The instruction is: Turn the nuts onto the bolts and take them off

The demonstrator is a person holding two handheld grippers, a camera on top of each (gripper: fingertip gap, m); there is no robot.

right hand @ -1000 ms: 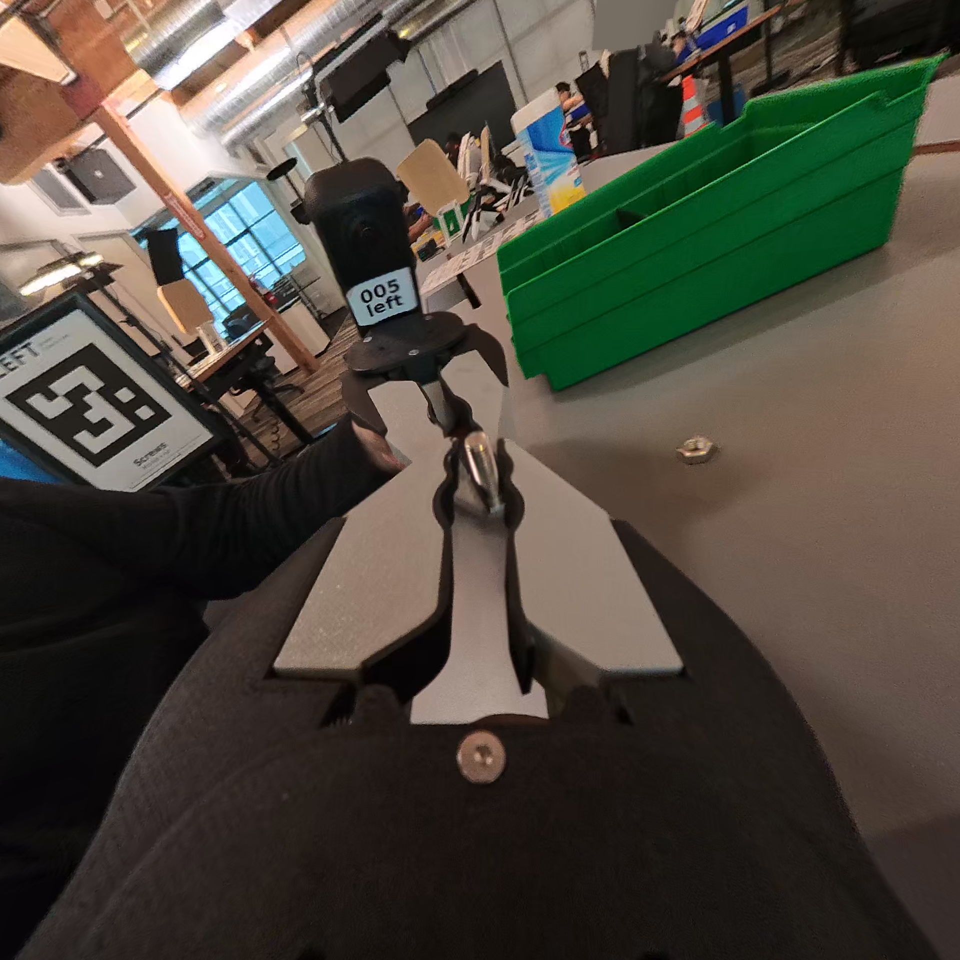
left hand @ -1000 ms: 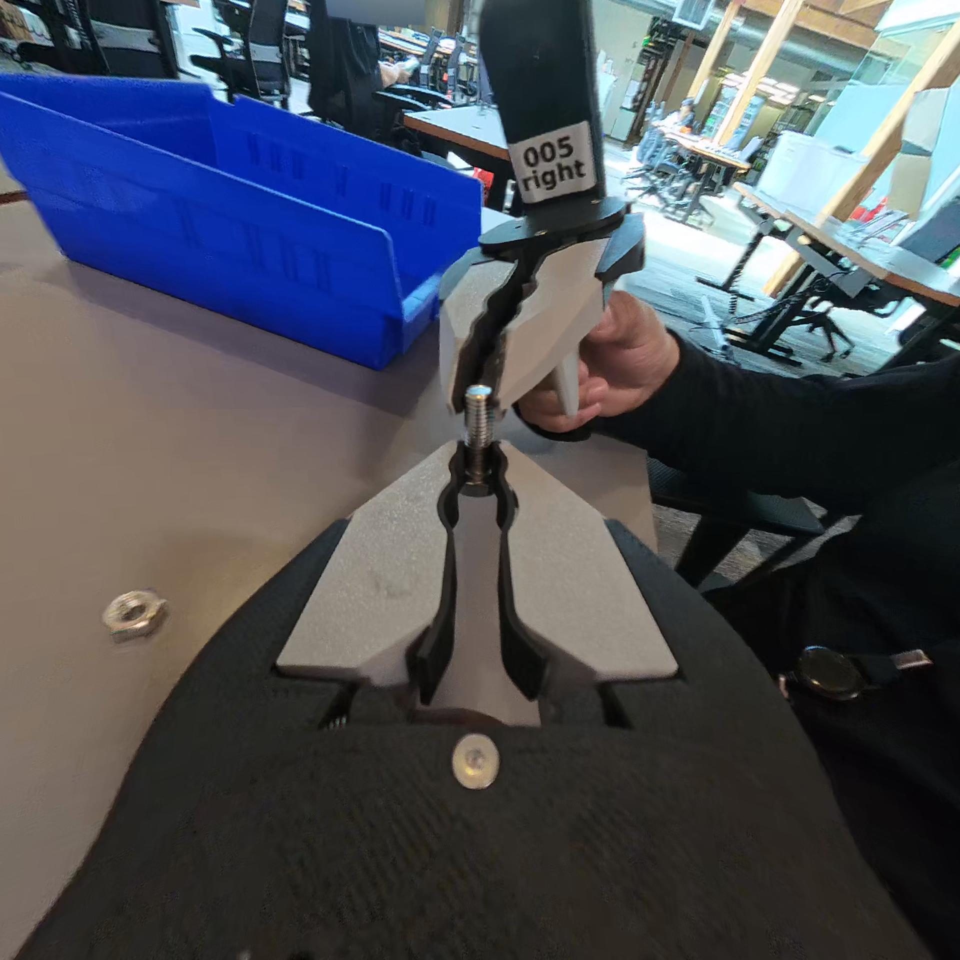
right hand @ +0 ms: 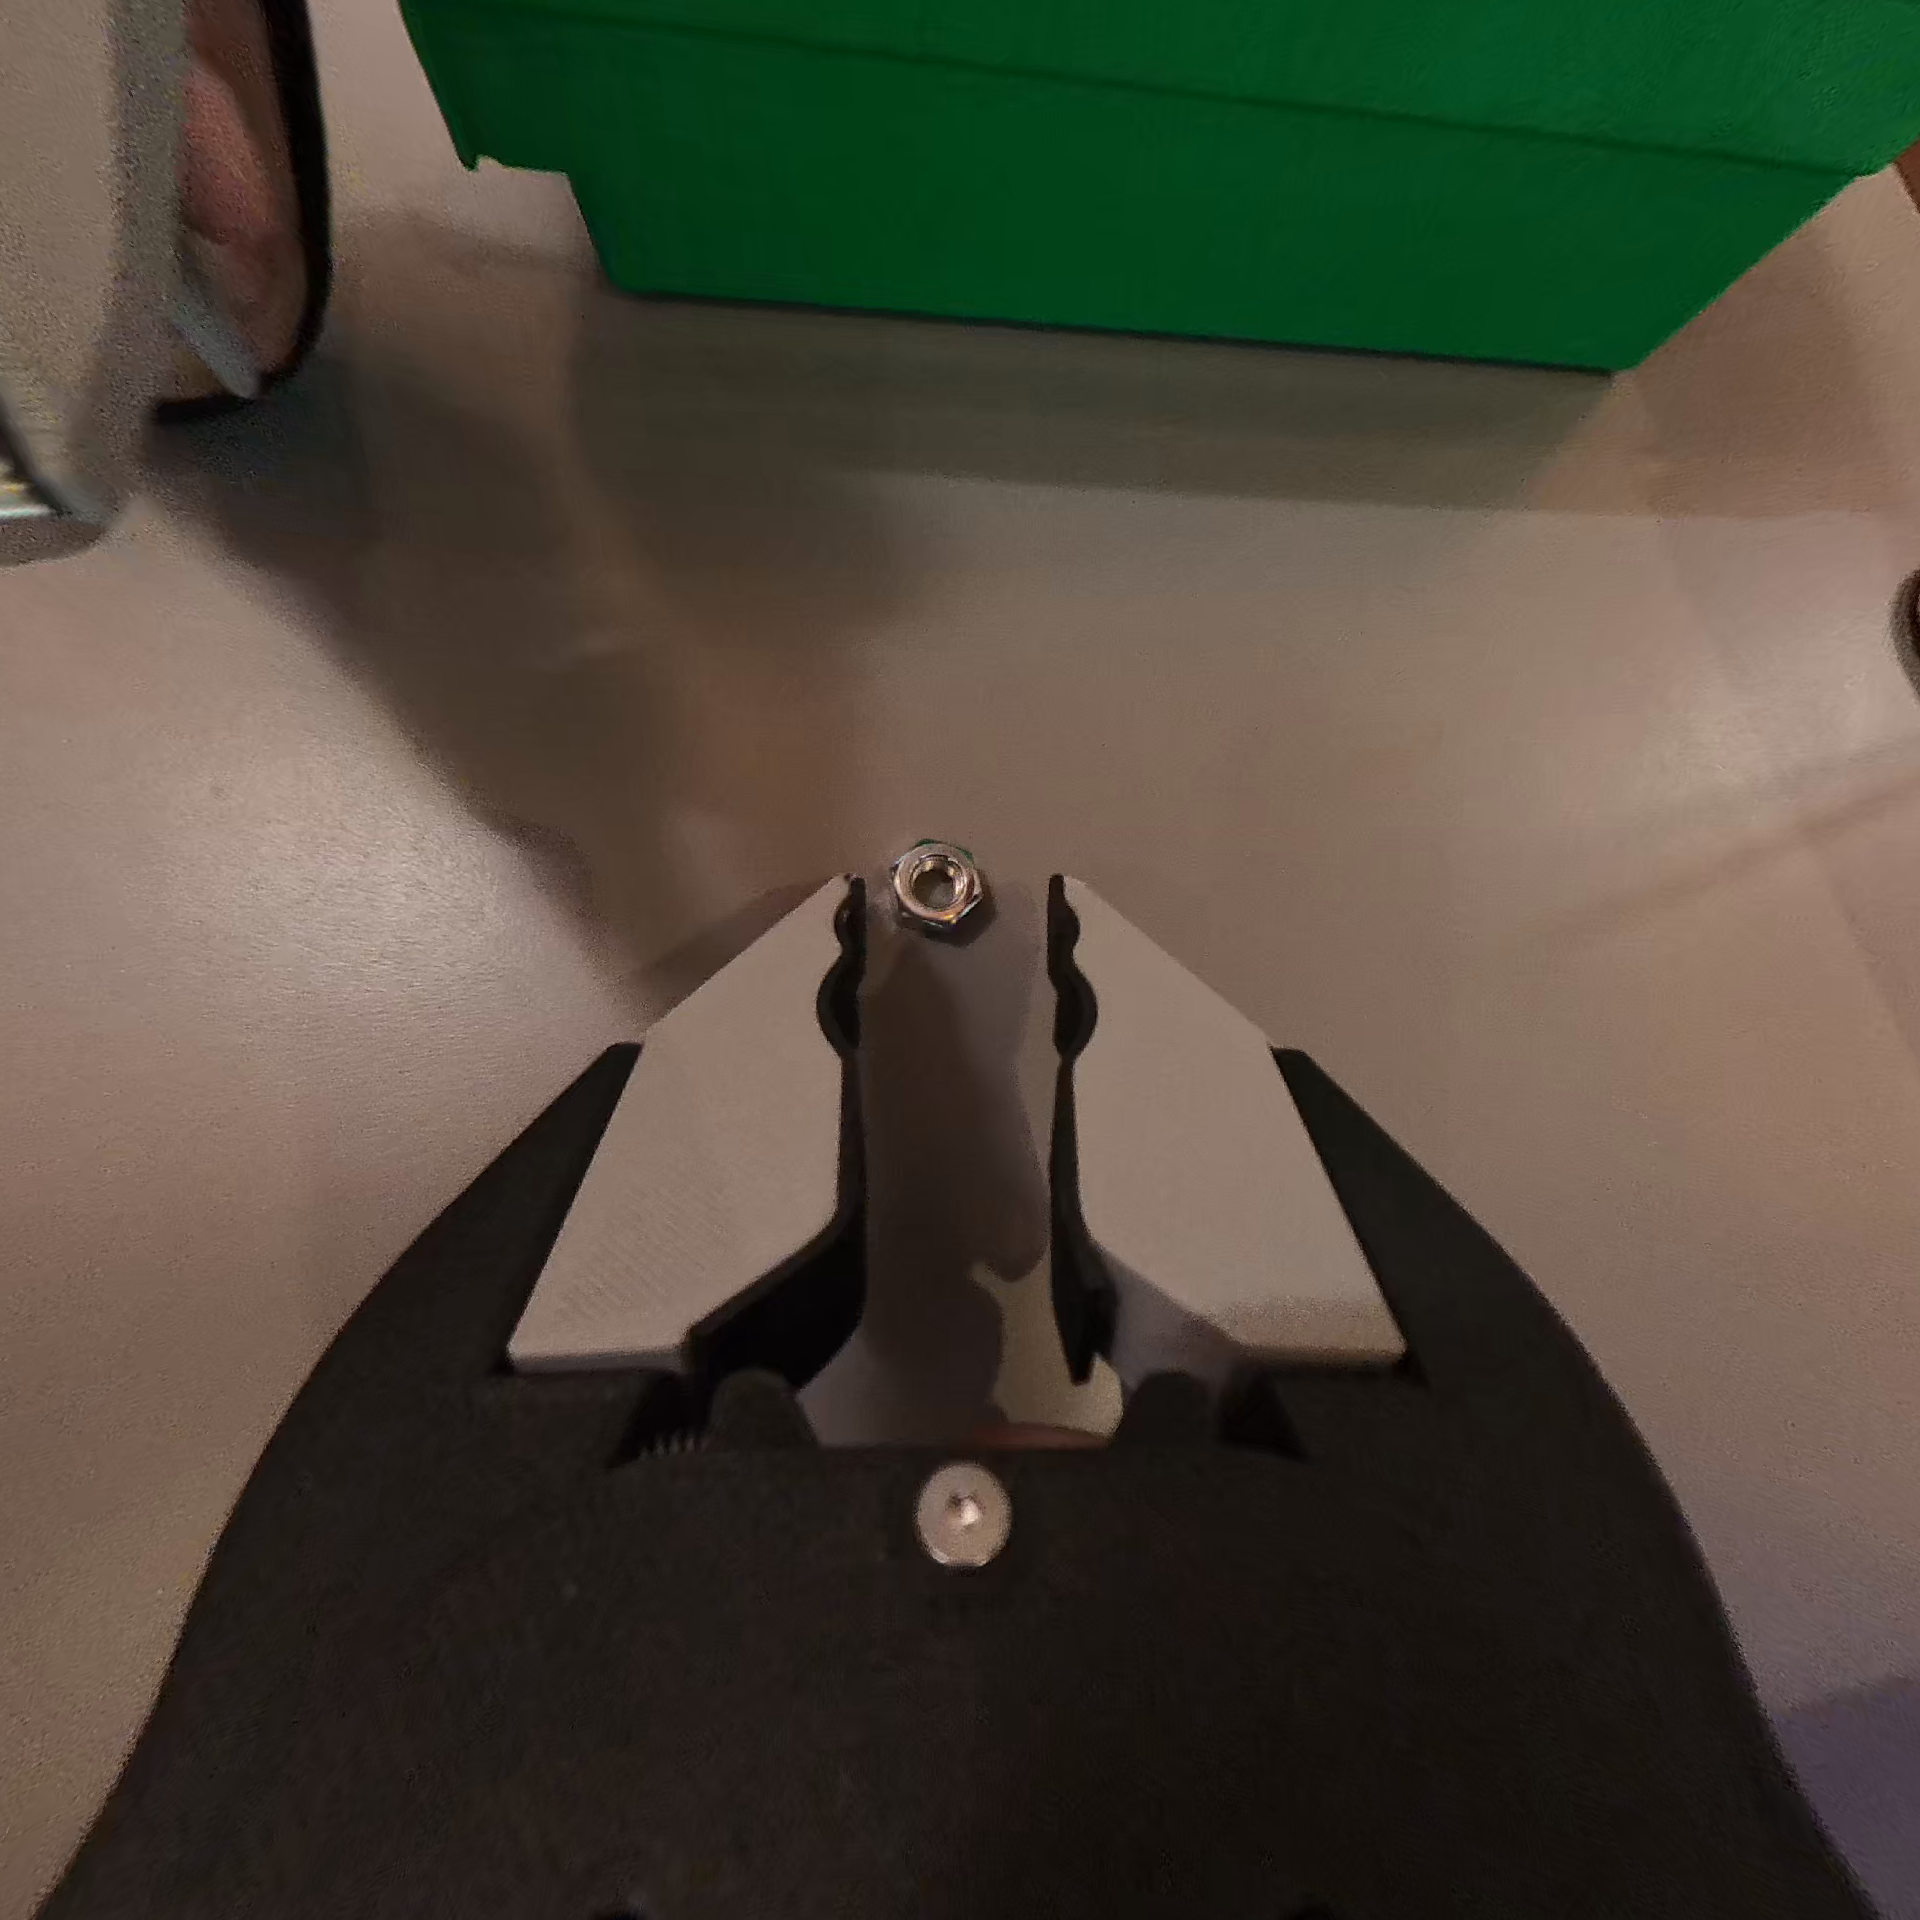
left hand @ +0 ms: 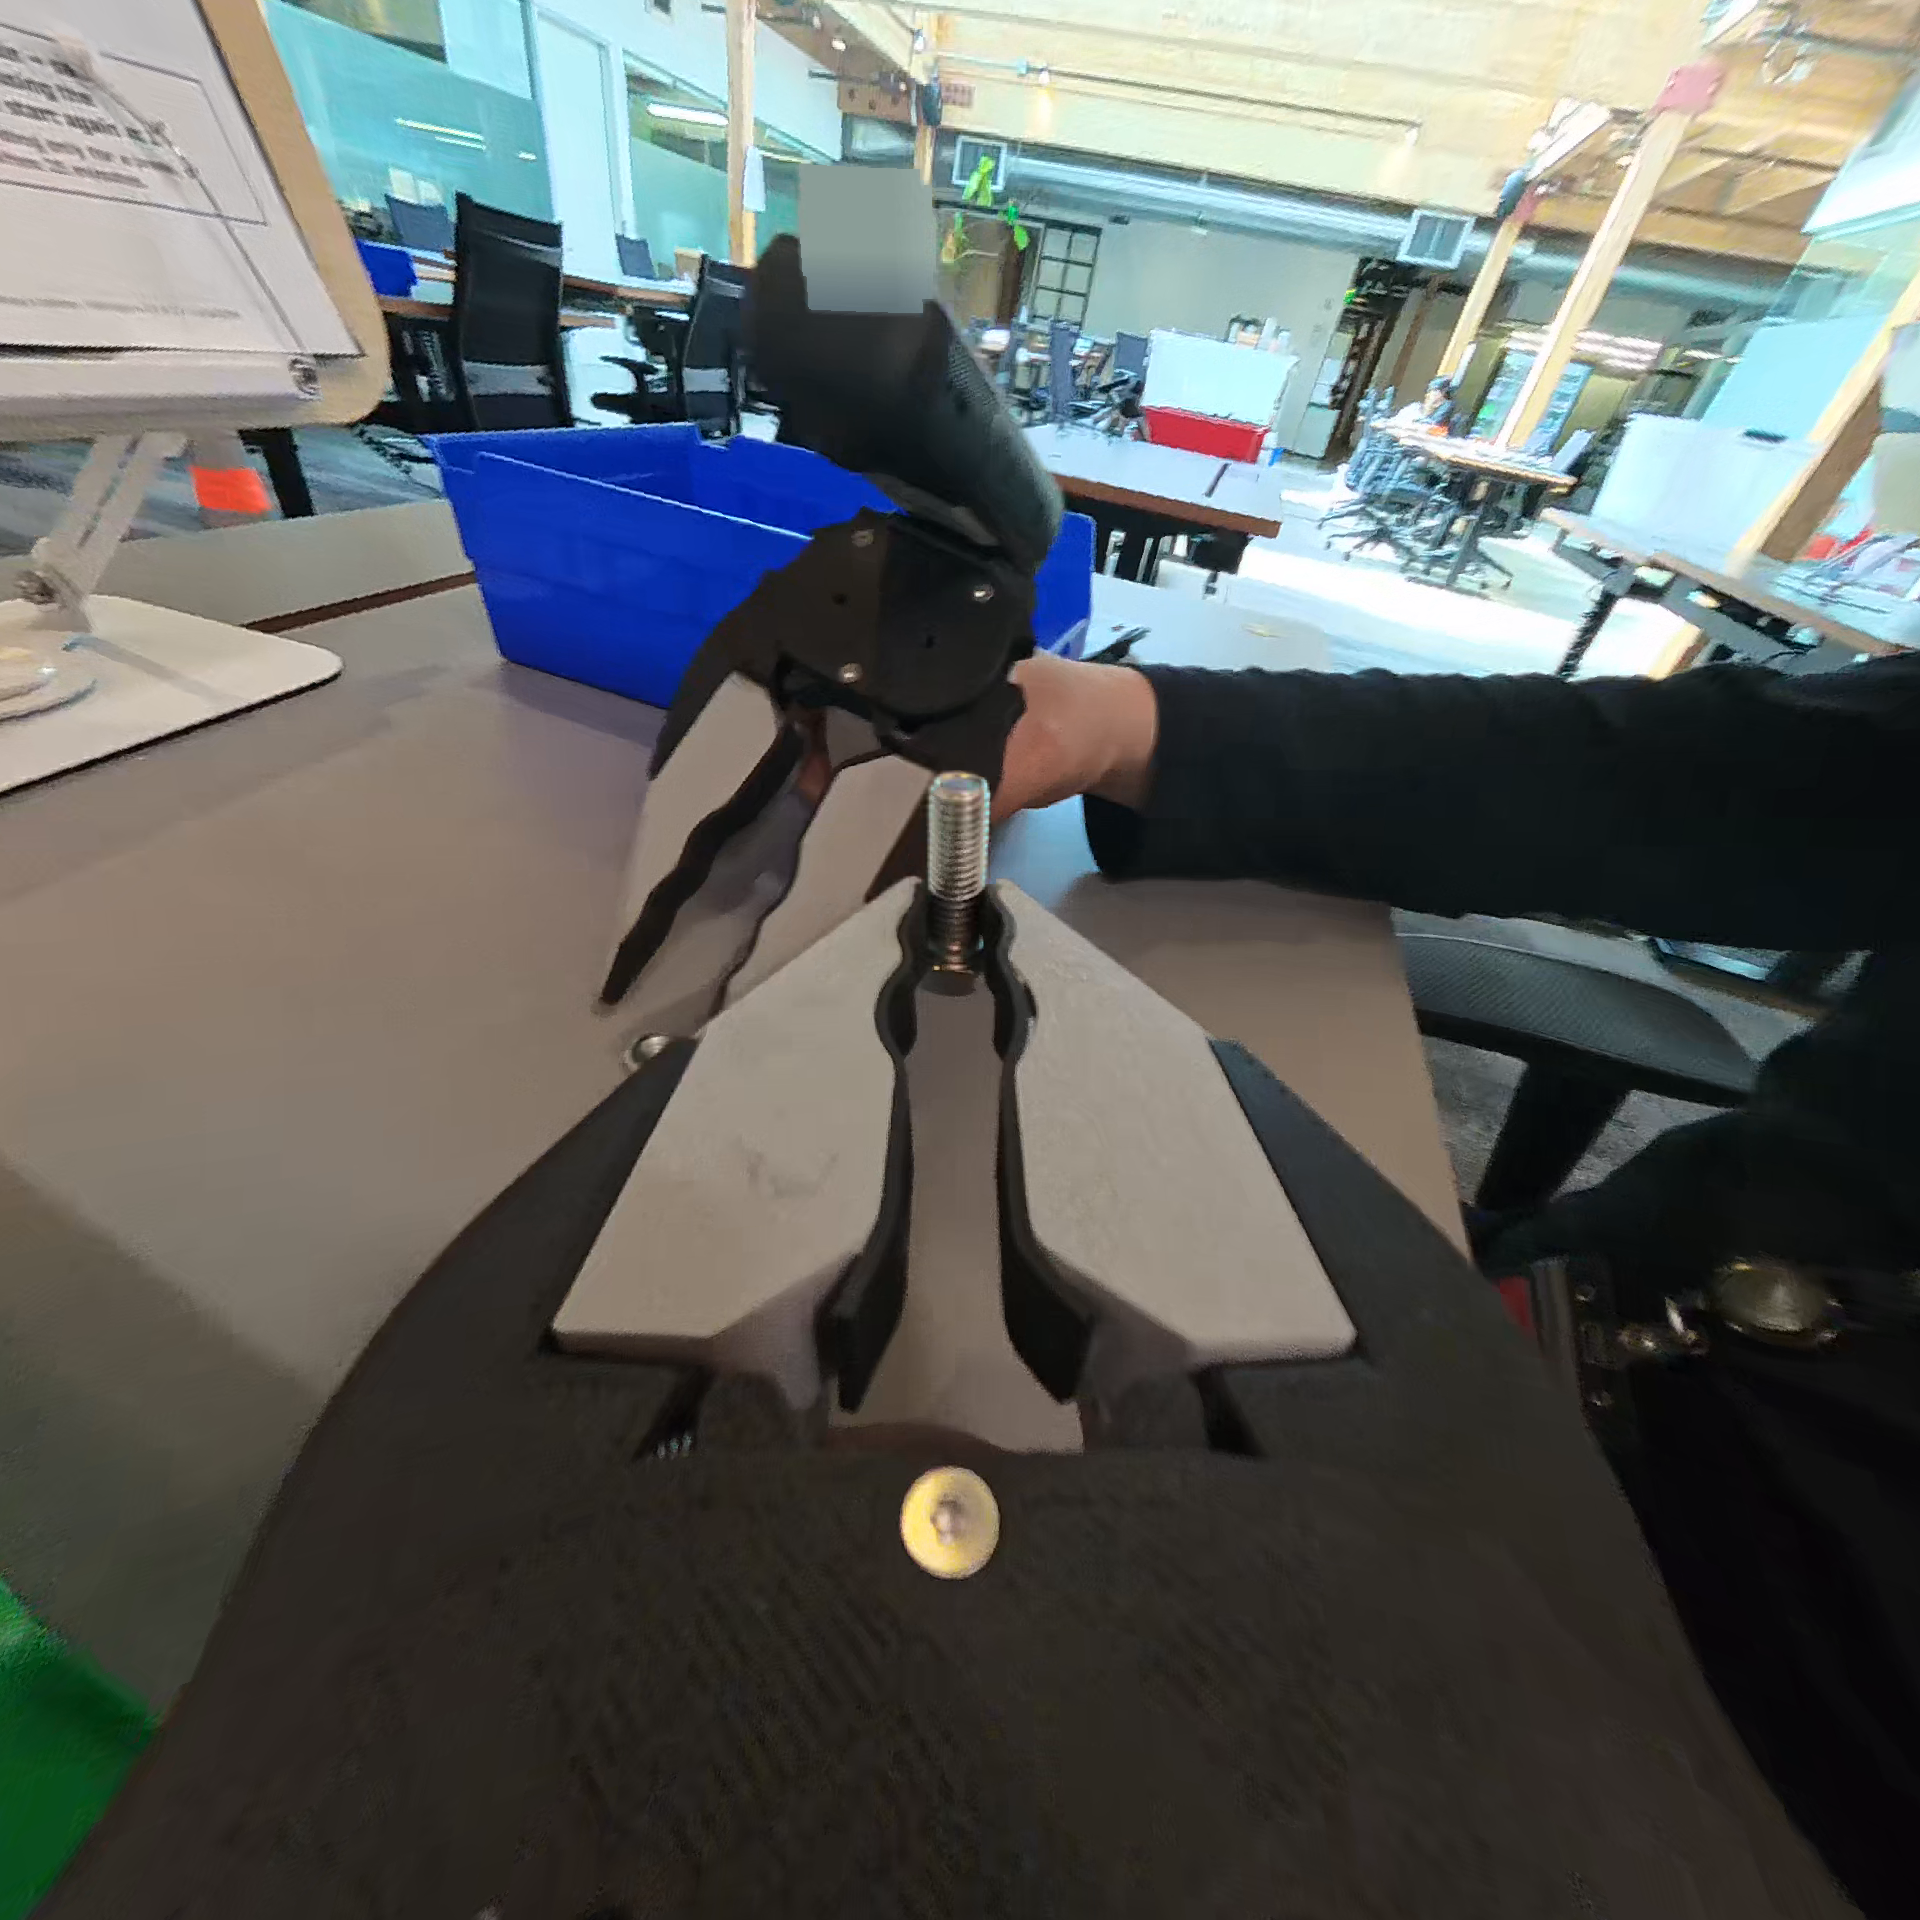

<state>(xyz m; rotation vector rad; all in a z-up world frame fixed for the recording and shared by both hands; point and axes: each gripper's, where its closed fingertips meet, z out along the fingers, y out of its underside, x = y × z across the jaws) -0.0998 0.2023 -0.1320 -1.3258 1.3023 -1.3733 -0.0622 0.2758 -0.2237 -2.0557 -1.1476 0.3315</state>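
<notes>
Nut off, bolt bare.
L gripper jaws clamped bolt; R gripper jaws apart, empty, over nut on bench.

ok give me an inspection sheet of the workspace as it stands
surface: grey table, bare around the nut
job's things: bolt upright, thread up, no nut on it; nut flat on the table
clutter: blue bin and green bin on the table; white stand with a sheet
grippers: left tool shut on the bolt's lower end; right tool open, fingers either side of the nut
cables: nothing seen
surroundings: open office with desks and chairs behind
</notes>
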